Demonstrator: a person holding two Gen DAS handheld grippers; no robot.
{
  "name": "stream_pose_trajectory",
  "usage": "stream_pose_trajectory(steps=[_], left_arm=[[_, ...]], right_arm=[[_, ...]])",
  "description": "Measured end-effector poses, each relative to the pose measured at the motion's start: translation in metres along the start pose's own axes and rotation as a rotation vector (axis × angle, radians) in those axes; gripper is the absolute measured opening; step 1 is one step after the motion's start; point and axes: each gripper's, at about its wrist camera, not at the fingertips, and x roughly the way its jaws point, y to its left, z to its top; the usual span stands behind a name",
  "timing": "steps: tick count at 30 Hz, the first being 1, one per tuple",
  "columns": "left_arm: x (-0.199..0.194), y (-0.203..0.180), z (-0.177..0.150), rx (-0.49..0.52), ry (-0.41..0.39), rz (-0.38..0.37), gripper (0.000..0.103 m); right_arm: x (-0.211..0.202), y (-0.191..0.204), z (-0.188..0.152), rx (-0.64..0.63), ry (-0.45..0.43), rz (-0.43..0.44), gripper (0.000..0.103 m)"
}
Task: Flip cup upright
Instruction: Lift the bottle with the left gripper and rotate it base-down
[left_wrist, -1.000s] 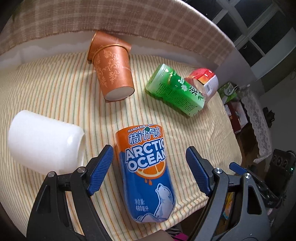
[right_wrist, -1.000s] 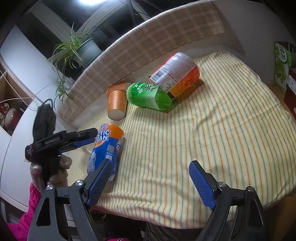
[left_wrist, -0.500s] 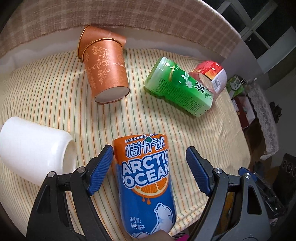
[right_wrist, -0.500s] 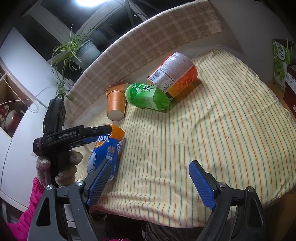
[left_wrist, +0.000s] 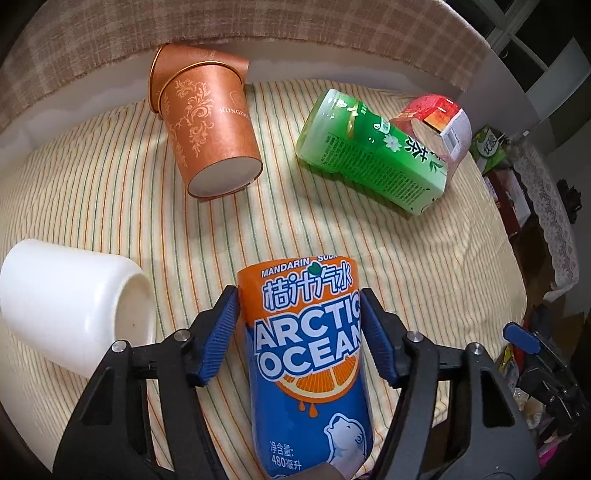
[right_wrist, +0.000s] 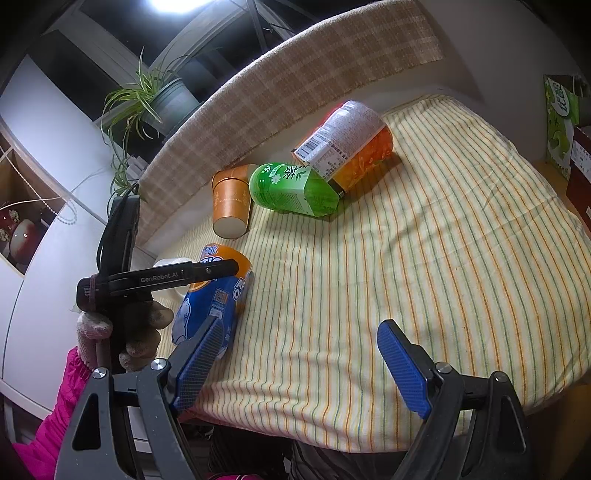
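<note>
An orange-and-blue "Arctic Ocean" cup (left_wrist: 308, 350) lies on its side on the striped cloth (left_wrist: 424, 266). My left gripper (left_wrist: 299, 332) is shut on it, a blue pad pressed against each side. The cup also shows in the right wrist view (right_wrist: 218, 295), with the left gripper (right_wrist: 207, 271) over it. My right gripper (right_wrist: 299, 365) is open and empty above the cloth's near edge, to the right of the cup.
A white cup (left_wrist: 74, 310) lies on its side at the left. A brown patterned cup (left_wrist: 210, 133) with another nested behind lies at the back. A green cup (left_wrist: 373, 151) and a red-orange cup (left_wrist: 439, 122) lie at the back right. A potted plant (right_wrist: 155, 99) stands beyond the table.
My left gripper has moved forward over the Arctic Ocean cup and closed its jaws on it. The right gripper has stayed put and open.
</note>
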Motion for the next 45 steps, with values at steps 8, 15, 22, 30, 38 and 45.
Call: stream_pose_trajectory(steps=[8, 15, 22, 30, 38, 45], left_arm=[[-0.02, -0.006, -0.006, 0.024, -0.07, 0.004, 0.066], [-0.044, -0.014, -0.012, 0.048, -0.16, 0.019, 0.065], [-0.063, -0.025, -0.024, 0.079, -0.258, 0.054, 0.064], [-0.077, -0.035, -0.034, 0.101, -0.353, 0.091, 0.064], [-0.077, -0.039, -0.042, 0.11, -0.384, 0.099, 0.064], [-0.08, -0.043, -0.052, 0.132, -0.398, 0.104, 0.064]], right_arm=[[0.001, -0.001, 0.001, 0.004, 0.002, 0.001, 0.088], [0.002, 0.004, 0.001, -0.009, -0.002, 0.002, 0.088], [-0.002, 0.011, 0.001, -0.037, -0.027, -0.025, 0.088], [-0.008, 0.023, -0.001, -0.097, -0.062, -0.082, 0.088], [-0.007, 0.022, -0.003, -0.088, -0.06, -0.094, 0.088], [-0.007, 0.024, -0.002, -0.09, -0.058, -0.093, 0.088]])
